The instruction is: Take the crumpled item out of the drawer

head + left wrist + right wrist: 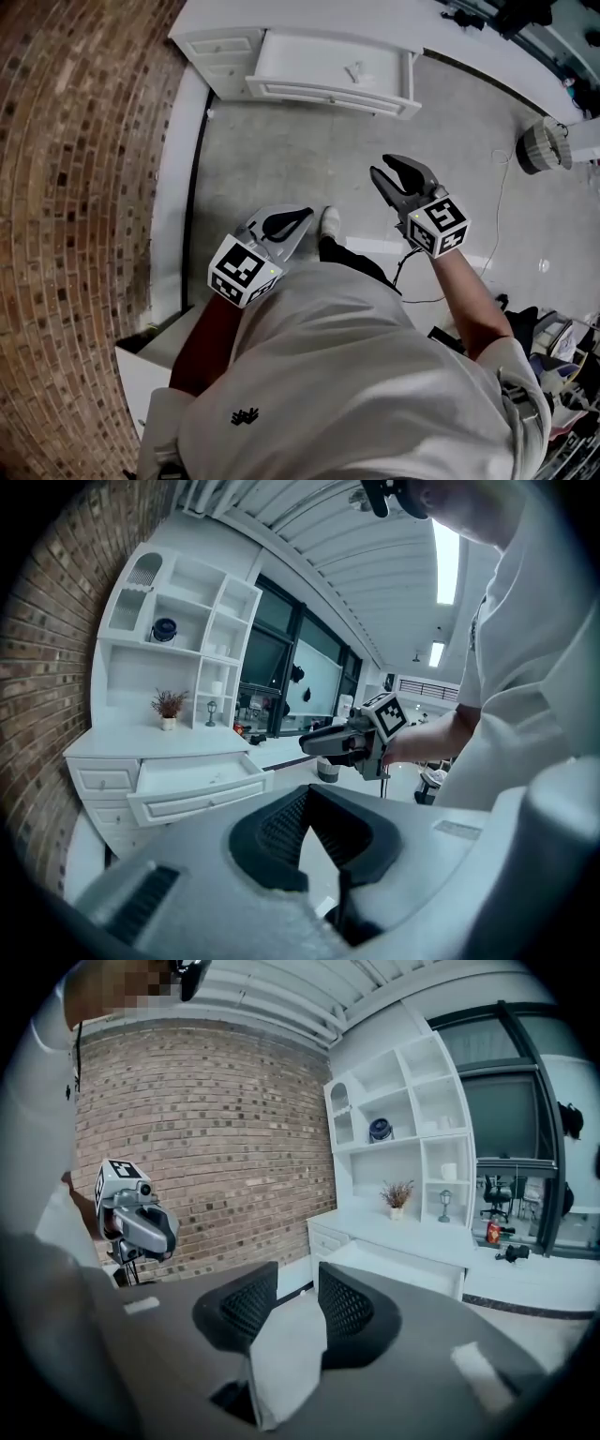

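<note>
You stand on the grey floor (281, 159) a little way back from the white dresser (221, 49), which sits at the far edge of the head view against the brick wall (75, 187) on the left. Its drawer (330, 94) is pulled out towards you. The crumpled item (354, 71) lies inside, a small pale shape on the drawer bottom, right of its middle; it is too small to make out further. Neither tool is near it.

Your left gripper (302, 215) hangs low by your left hip, near your shoe (329, 221), and points far and to the right. In the left gripper view its jaws are clenched, with the black pads (274, 829) meeting at the far tips and nothing caught in them.

Your right gripper (382, 166) is held farther out and to the right, well apart from the left one, and points to the far left, short of the drawer's right corner. In the right gripper view its jaws are released: a clear gap stands between the two ribbed pads (246, 1305), and only floor and the dresser's near edge show through it.

The left gripper view shows the right gripper (315, 744) level, to the right of the open drawer. Above the tabletop (155, 745) rises a white shelf unit (230, 602), and a small potted plant (169, 706) stands on the tabletop
</note>
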{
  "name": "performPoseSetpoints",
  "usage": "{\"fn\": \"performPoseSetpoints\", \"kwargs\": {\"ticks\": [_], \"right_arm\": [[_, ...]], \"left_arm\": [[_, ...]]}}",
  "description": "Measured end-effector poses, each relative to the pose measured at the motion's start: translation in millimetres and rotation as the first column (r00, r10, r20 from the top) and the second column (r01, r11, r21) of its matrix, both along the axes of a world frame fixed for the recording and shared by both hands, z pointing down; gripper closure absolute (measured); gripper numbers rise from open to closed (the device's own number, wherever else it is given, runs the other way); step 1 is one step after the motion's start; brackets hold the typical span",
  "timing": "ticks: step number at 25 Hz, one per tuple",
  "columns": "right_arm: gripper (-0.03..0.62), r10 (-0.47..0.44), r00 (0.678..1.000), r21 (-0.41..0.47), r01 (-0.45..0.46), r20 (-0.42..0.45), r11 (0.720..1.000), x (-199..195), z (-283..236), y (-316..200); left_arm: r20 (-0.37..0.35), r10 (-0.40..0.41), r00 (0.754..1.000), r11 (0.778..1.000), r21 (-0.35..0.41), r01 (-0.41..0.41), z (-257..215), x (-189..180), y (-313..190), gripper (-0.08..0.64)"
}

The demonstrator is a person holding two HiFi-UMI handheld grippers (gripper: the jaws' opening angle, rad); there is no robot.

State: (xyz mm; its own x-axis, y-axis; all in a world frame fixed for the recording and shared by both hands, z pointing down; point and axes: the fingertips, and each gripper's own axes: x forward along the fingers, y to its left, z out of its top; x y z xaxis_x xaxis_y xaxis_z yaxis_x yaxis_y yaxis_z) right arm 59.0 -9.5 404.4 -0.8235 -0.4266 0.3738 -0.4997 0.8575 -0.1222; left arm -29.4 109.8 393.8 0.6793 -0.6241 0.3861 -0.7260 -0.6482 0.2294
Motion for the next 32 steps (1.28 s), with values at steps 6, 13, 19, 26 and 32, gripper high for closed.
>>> {"fn": "performPoseSetpoints", "kwargs": {"ticks": [6,13,19,26,32], "right_arm": [[0.44,-0.019,1.0,0.008,0.019,-0.007,1.0,1.4,6.1,-77.5],[0.44,-0.024,0.999,0.009,0.024,-0.026,1.0,7.7,23.7,-148.9],[0.439,-0.011,0.997,-0.007,0.01,-0.077,1.0,-4.6,52.7,-202.3],[0.43,0.078,0.98,-0.062,-0.091,-0.185,0.994,-9.7,106.9,-266.8],[0.422,0.144,0.949,-0.112,-0.181,-0.281,0.977,-13.4,164.0,-332.1]], "left_arm": [[0.015,-0.015,1.0,0.999,-0.034,0.015,9.2,3.7,-66.4,0.554],[0.023,-0.019,1.0,1.0,-0.019,0.02,12.7,18.3,-135.2,0.554],[0.016,0.001,1.0,0.999,-0.032,0.0,19.8,6.3,-176.5,0.554],[-0.011,0.085,0.996,0.995,-0.046,-0.085,27.9,-19.1,-236.8,0.554],[-0.008,0.151,0.989,0.988,-0.044,-0.151,27.8,-52.6,-301.1,0.554]]}}
